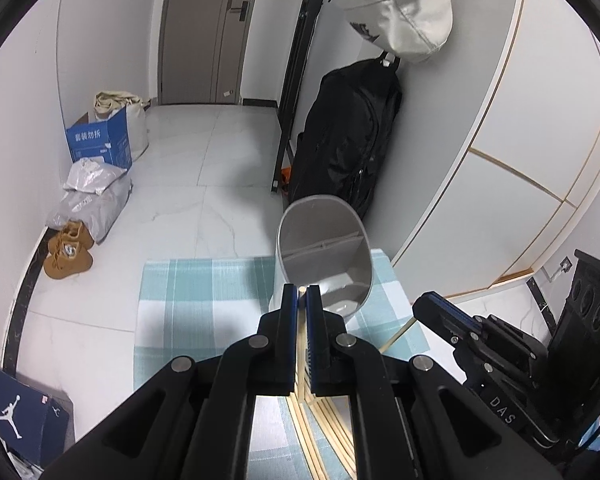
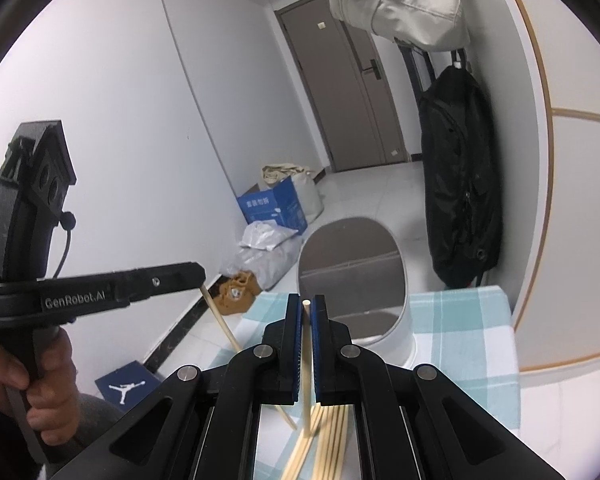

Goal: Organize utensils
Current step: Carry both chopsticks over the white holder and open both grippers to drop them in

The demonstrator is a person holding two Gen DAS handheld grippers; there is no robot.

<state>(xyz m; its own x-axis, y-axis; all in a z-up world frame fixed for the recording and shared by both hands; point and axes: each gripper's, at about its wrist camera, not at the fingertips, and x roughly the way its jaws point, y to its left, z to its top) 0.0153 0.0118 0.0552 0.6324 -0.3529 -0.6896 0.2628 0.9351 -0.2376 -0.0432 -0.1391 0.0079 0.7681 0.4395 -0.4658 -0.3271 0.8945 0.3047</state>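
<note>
Checked cloth [image 1: 204, 292] over tiled floor [image 1: 220, 148]

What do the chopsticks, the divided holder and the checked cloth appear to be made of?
The chopsticks look like pale unfinished wood or bamboo: matte, with round cut ends. The holder seems to be smooth white plastic with a grey interior. The checked cloth looks like woven fabric, matte teal and white.

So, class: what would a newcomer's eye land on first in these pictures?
Each gripper is shut on a pale wooden chopstick: the left gripper on one, the right gripper on another. Ahead, a white oval utensil holder stands on the teal checked cloth, with more chopsticks below.
</note>
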